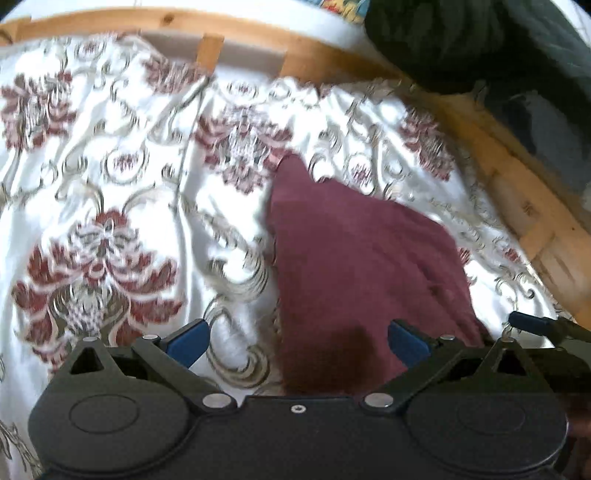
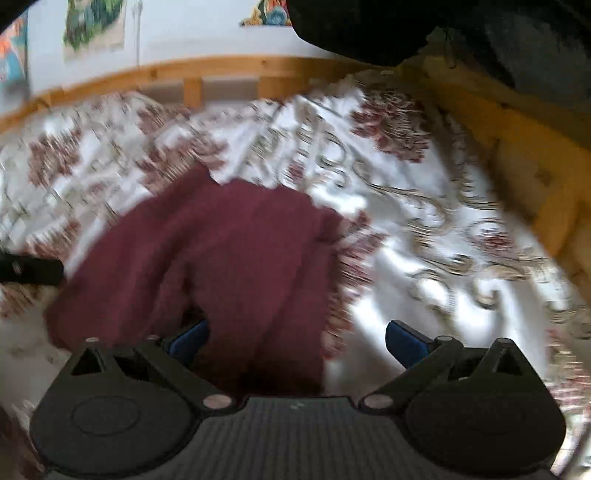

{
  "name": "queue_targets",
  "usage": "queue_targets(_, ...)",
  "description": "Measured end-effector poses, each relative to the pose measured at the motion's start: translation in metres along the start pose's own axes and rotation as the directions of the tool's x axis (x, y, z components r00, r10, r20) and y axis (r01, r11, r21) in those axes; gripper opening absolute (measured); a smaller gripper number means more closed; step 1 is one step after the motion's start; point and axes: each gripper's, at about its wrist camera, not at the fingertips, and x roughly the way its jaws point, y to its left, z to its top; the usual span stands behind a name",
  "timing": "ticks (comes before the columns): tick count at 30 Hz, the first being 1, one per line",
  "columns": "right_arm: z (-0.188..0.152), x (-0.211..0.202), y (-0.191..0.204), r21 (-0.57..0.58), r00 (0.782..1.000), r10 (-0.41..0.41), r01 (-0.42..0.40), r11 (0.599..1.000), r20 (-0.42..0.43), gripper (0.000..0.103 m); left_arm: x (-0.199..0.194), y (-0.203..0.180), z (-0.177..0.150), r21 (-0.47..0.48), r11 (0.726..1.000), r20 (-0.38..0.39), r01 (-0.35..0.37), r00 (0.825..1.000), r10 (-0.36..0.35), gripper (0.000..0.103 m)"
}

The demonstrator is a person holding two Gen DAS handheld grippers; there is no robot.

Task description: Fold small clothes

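A small maroon garment [image 1: 354, 258] lies partly folded on a white bedspread with a red floral pattern [image 1: 110, 184]. My left gripper [image 1: 297, 341] is open just above the garment's near edge, empty. In the right wrist view the same garment [image 2: 229, 251] lies crumpled on the bedspread [image 2: 424, 240]. My right gripper [image 2: 297, 341] is open over its near right edge, empty. The right gripper's tip shows at the right edge of the left wrist view [image 1: 535, 325]. The left gripper's tip shows at the left edge of the right wrist view [image 2: 29, 271]. Both views are motion-blurred.
A wooden bed frame [image 1: 258, 44] runs along the far side and the right side [image 2: 535, 177]. A dark bundle [image 1: 461, 40] sits at the far right corner. Posters hang on the wall [image 2: 96, 26] behind.
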Motion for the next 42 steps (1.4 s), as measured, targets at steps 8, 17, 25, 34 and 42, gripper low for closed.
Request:
queue_targets(8,-0.014,0.006,-0.013,0.043,1.0,-0.021,0.022,0.999,-0.019,0.103,0.009,-0.003,-0.011,0.033,0.999,-0.058,-0.02,0.998,0.022,0.102)
queue_targets(17,-0.006,-0.006,-0.034,0.208,0.968,0.176,-0.212,0.955,0.181,0.103,0.02,-0.01,-0.017,0.052,0.997,-0.09,-0.05,0.994,0.055,0.102)
queue_targets(25,-0.001,0.019,-0.038,0.292,0.958,0.195,-0.252,0.923,0.208,0.073,0.023,-0.011,-0.018,0.059,0.997,-0.093,-0.05,0.994,0.055,0.102)
queue_targets(34,-0.005,0.028,-0.019,0.267,0.965,0.2,-0.241,0.933,0.17,0.023,0.023,-0.01,-0.018,0.054,0.997,-0.096,-0.049,0.994,0.054,0.102)
queue_targets(42,-0.006,0.025,-0.019,0.262,0.984,0.118,-0.149,0.954,0.132,0.015,0.007,-0.011,-0.002,0.085,0.996,-0.002,0.005,1.0,-0.005,0.102)
